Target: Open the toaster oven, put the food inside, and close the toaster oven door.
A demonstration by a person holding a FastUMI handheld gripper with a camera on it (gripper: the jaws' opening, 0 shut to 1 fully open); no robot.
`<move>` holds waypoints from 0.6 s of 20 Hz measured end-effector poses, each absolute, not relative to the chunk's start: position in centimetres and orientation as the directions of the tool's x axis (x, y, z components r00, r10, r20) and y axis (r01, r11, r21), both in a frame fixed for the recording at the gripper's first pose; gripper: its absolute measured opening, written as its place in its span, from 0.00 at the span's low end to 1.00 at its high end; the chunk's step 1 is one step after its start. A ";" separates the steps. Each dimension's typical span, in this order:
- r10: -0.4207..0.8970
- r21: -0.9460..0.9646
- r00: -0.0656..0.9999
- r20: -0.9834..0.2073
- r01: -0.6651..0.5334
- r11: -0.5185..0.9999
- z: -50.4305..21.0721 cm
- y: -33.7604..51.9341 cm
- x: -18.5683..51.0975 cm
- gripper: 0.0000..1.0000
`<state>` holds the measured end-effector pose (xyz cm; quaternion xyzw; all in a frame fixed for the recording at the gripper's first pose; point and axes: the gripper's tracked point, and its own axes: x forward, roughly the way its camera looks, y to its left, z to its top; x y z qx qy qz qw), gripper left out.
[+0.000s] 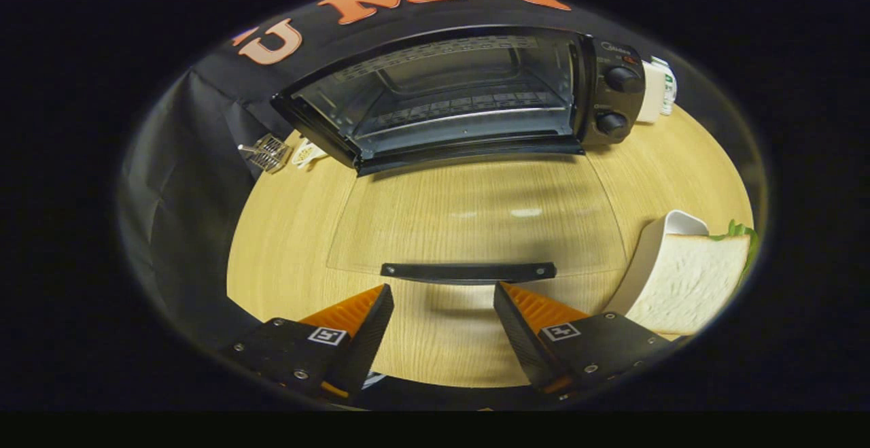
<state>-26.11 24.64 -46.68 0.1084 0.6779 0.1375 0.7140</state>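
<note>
two orange-faced, ribbed wedge fingers (370, 312) of the gripper (442, 298) are seen at the bottom of the frame, spread wide apart and grasping nothing; black plates with small square markers are fixed on their outer sides. just ahead of the fingertips, centred on the gap between them, the door handle (467, 272) is seen as a slim black bar with a screw at each end. it is mounted on the near edge of the glass door (476, 217), which is folded fully down and lies flat over the pale wood-grain table (285, 244); the grain shows through the clear pane, and faint light patches are reflected on it.

beyond the door, in the upper middle of the frame, the toaster oven (448, 94) stands open, a black metal box with a dark cavity in which a wire rack is visible. two round black knobs (622, 79) are stacked on its right panel.

at the right of the frame, just beside the right finger and off the door's right edge, a slice of white bread (686, 278) with a soft, porous surface lies in a white dish (646, 257), with a green leaf (737, 230) behind it. the food is well apart from the oven cavity.

open table is left on both sides of the door. at the upper left, by the oven's corner, a small wire object (266, 152) and a pale item (307, 154) rest against the black cloth.
</note>
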 end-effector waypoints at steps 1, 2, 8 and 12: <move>0.343 0.340 0.030 -0.939 -0.061 0.938 -46.8 24.5 -25.9 0.89; 0.342 0.340 0.021 -0.939 -0.063 0.938 -47.2 24.4 -27.0 0.89; 0.426 0.422 0.097 -0.899 -0.064 0.904 -41.9 23.0 -25.3 0.88; 0.399 0.391 0.193 -0.897 -0.080 0.917 -38.1 18.0 -23.7 0.91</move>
